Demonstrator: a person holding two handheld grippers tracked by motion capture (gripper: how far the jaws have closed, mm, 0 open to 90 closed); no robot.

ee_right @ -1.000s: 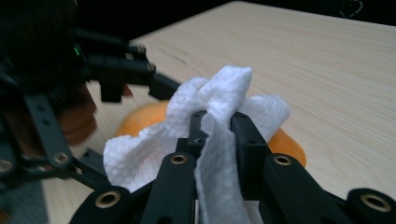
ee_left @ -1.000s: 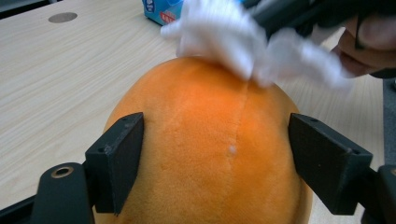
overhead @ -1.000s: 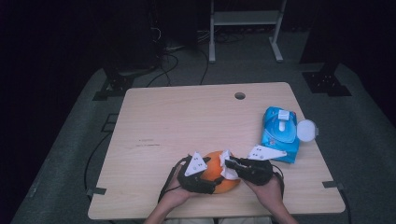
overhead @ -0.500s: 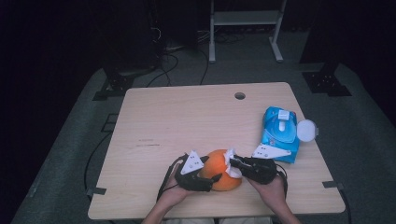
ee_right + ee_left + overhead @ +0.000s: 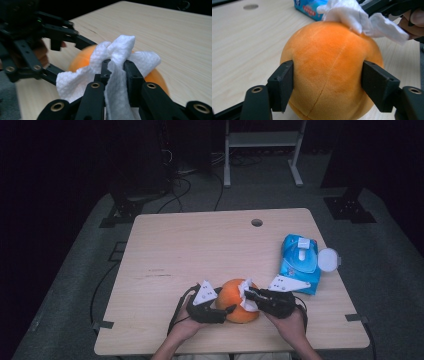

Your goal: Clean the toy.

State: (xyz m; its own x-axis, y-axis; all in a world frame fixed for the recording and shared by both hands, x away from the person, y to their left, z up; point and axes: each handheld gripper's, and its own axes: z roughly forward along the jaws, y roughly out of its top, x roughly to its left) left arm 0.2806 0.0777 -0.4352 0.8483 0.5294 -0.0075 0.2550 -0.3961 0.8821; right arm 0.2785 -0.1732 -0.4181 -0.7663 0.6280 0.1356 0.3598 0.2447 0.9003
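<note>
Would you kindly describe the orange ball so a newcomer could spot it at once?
On the wooden table, look at the near edge. The orange ball sits there between the left gripper and right gripper. It is round, plush and seamed, unlike the flat blue wipes pack.

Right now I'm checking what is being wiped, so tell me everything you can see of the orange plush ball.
The orange plush ball is round, of soft, short-piled fabric with thin stitched seams running over it. It sits on the wooden table near its front edge. The left tongs have just been closing and their pads press its two sides. A white wipe, pinched in the right tongs, lies on its top.
</note>
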